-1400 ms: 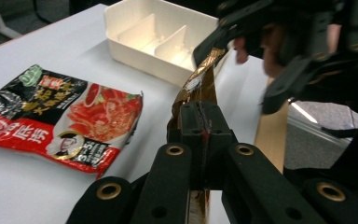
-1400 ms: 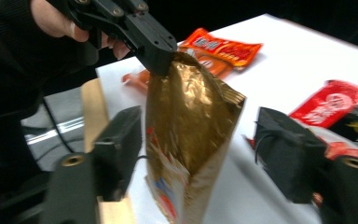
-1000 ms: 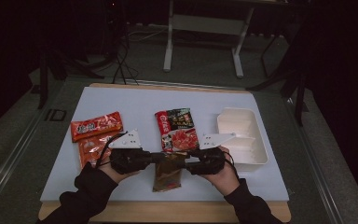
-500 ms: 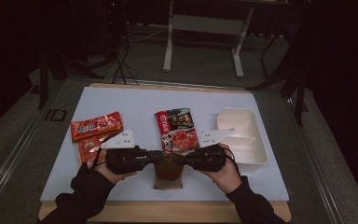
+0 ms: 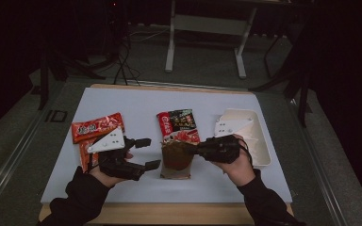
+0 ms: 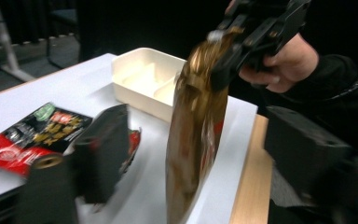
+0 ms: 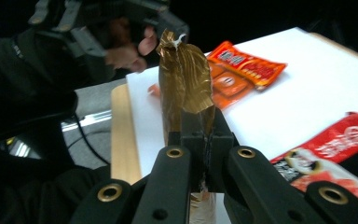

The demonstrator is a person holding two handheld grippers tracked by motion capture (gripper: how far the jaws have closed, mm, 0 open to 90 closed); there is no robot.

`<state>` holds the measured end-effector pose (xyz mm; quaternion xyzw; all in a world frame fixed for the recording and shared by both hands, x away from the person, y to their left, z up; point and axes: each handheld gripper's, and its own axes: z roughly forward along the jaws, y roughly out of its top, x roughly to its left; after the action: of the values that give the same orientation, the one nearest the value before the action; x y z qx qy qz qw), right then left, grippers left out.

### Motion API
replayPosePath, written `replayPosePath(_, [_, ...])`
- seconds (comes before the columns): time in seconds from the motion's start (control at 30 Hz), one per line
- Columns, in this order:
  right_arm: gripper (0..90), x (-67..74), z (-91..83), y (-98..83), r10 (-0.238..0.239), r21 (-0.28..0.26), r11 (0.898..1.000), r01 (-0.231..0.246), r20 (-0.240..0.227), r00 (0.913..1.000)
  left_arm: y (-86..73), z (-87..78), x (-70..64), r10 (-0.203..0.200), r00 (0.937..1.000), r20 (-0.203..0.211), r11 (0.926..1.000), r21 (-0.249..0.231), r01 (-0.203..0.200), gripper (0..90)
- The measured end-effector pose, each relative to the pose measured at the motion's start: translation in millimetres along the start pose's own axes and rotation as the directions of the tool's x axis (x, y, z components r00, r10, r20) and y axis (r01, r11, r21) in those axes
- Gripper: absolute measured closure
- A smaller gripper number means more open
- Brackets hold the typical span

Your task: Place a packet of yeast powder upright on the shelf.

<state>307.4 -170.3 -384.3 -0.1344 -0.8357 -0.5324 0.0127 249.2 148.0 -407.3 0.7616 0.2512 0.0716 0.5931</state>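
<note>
My right tongs (image 5: 195, 151) pinch the top edge of the brown snack pouch (image 5: 176, 159), which hangs upright with its bottom near the white tabletop (image 5: 136, 101). My left tongs (image 5: 147, 153) have just been opening and stand wide beside the pouch, gripping nothing.

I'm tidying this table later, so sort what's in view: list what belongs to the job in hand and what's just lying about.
In the job:
- brown packet, gripped near its top by the right claw
- left claw, jaws just opened, clear of the packet
- perhaps the white compartment tray, though nothing is in it

Lying about:
- red and black packet
- two orange-red packets
</note>
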Motion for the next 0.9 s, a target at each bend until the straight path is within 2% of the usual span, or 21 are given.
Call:
replayPosePath(0.03, [89.7,-1.5,-2.9,1.5,-0.002,-0.006,1.0,0.002,0.004,1.0,-2.5,-1.3,0.0,-0.004,1.0,-0.003,0.9999,0.01,0.004,17.0])
replayPosePath(0.1, [89.7,-4.3,-9.1,4.9,-0.007,-0.019,1.0,0.007,0.013,0.9999,-8.5,-2.7,-3.6,0.003,0.9987,-0.05,0.9996,0.027,-0.001,15.0])
replayPosePath(0.2, [89.6,-9.8,-18.1,10.4,-0.013,-0.039,0.999,0.013,0.025,0.9996,-18.7,-5.5,-10.4,0.015,0.9973,-0.072,0.999,0.043,-0.012,14.7])
replayPosePath(0.23, [89.6,-12.3,-20.9,12.1,-0.016,-0.045,0.999,0.018,0.026,0.9995,-22.0,-7.4,-11.5,0.015,0.9977,-0.066,0.9993,0.034,-0.013,14.0])
replayPosePath(0.3, [89.6,-17.1,-26.8,15.4,-0.017,-0.052,0.998,0.019,0.036,0.9992,-27.3,-9.5,-12.8,0.002,0.9967,-0.081,0.9988,0.049,0.002,9.2])
replayPosePath(0.37, [89.5,-21.7,-32.7,18.6,-0.02,-0.059,0.998,0.023,0.052,0.9985,-33.1,-11.0,-12.7,-0.013,0.9959,-0.09,0.9981,0.059,0.019,0.8])
replayPosePath(0.43, [89.5,-26.5,-38.5,21.6,-0.025,-0.065,0.997,0.029,0.06,0.9979,-40.1,-12.6,-11.1,-0.044,0.9962,-0.075,0.9975,0.052,0.048,0.7])
replayPosePath(0.57, [89.4,-33.6,-47.9,25.3,-0.03,-0.077,0.996,0.036,0.083,0.9961,-53.0,-15.7,-6.1,-0.081,0.9934,-0.081,0.9965,0.016,0.082,0.7])
replayPosePath(0.63, [89.5,-39.1,-56.4,28.4,-0.033,-0.085,0.996,0.042,0.11,0.9934,-58.2,-17.2,-4.5,-0.079,0.993,-0.088,0.9969,-0.002,0.079,0.7])
replayPosePath(0.67, [89.5,-41.1,-59.9,29.5,-0.032,-0.09,0.995,0.042,0.117,0.9926,-61.0,-17.3,-3.4,-0.076,0.992,-0.101,0.997,0.005,0.077,0.8])
replayPosePath(0.73, [89.5,-45.6,-67.2,31.2,-0.024,-0.104,0.994,0.039,0.141,0.9898,-68.5,-16.0,-1.6,-0.089,0.9864,-0.139,0.9958,0.01,0.091,0.8])
replayPosePath(0.9, [89.5,-59.8,-84.9,34.4,-0.005,-0.126,0.992,0.03,0.194,0.9809,-79.4,-11.9,1.1,-0.089,0.9862,-0.14,0.996,-0.002,0.089,0.8])
